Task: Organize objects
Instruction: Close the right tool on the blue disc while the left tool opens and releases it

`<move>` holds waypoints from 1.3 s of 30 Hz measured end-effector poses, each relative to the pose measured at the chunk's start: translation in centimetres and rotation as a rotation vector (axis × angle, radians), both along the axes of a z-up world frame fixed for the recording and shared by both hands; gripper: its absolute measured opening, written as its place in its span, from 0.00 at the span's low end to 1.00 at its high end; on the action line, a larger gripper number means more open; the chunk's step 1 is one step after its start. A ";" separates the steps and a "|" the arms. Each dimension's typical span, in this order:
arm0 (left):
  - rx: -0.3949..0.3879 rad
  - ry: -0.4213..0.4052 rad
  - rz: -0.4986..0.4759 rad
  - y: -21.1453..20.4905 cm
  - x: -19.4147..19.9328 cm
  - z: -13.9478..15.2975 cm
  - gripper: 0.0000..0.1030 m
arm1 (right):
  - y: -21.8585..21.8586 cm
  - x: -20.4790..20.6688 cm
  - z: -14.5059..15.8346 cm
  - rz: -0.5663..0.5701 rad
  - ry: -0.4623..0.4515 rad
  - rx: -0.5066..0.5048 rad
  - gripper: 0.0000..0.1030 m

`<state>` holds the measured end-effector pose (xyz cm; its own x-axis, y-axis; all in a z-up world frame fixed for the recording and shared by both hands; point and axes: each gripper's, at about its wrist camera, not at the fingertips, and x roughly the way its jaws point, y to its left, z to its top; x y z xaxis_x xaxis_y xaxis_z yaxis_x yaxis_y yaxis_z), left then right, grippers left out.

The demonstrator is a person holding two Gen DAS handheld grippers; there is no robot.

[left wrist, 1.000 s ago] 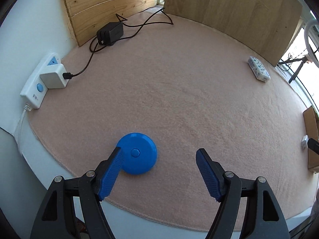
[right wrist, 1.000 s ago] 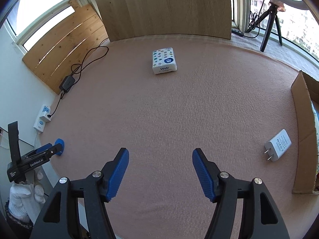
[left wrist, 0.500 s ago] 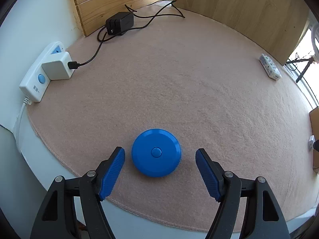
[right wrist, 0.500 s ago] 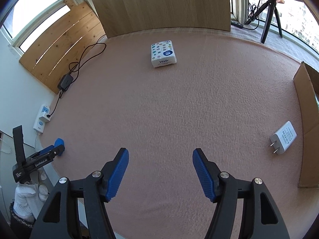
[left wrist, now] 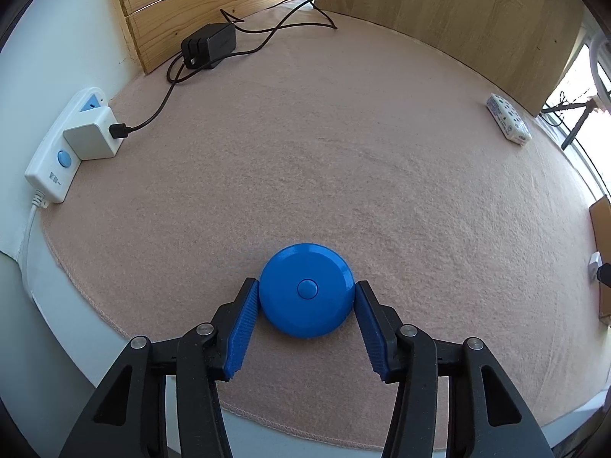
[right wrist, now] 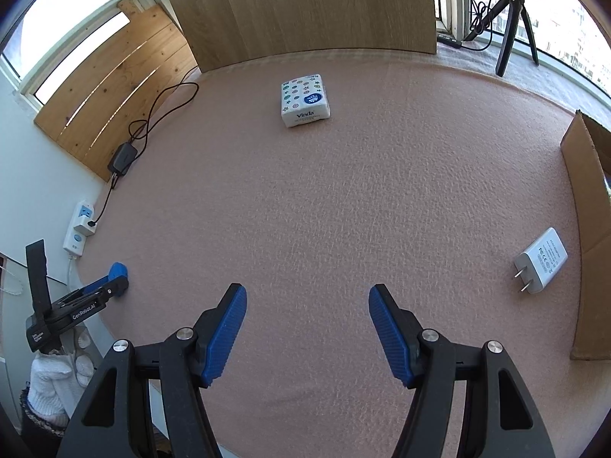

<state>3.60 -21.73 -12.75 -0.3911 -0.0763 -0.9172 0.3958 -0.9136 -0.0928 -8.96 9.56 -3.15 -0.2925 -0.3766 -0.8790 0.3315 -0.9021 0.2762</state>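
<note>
Now the left tool [left wrist: 307, 292] is seen with its ribbed blue pads set against the two sides of the blue disc [left wrist: 305, 289], closed on its rim, near the bench [left wrist: 343, 160] edge closest to the person. The disc is judged a light, rigid plastic puck, smooth and probably a little slippery, so the rim at its widest line is the sensible place for a grip; the small round button at its centre is best left unpressed. The right tool [right wrist: 307, 299] is held with its pads well apart over bare bench, nothing between them. A pink, felt-like cloth covers the bench, soft and lightly pebbled. Towards the far edge lies a soft tissue pack [right wrist: 304, 100]; near the right edge a hard white plug adapter [right wrist: 540, 260] lies just beside a cardboard box [right wrist: 590, 229]. Along the left edge a white power strip [left wrist: 63, 145] is seen.
</note>
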 end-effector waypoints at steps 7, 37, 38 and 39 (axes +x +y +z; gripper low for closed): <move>0.020 0.000 -0.132 5.1 -3.6 0.0 0.53 | 2.5 0.0 -0.3 -0.053 -0.017 -0.014 0.61; 0.109 0.016 -0.661 30.9 -12.7 0.4 0.53 | 13.3 1.6 -2.3 -0.291 -0.053 -0.061 0.61; 0.117 0.014 -0.673 31.3 -12.7 0.4 0.53 | 13.2 1.5 -2.4 -0.292 -0.053 -0.063 0.61; 0.129 0.014 -0.687 31.7 -12.7 0.6 0.53 | 13.1 1.5 -2.4 -0.291 -0.055 -0.065 0.61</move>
<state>-9.07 9.94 -12.13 -0.3231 0.3019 -0.8969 -0.2696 -0.9378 -0.2186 -7.49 22.68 -5.55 -0.3493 -0.3396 -0.8733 0.0448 -0.9370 0.3464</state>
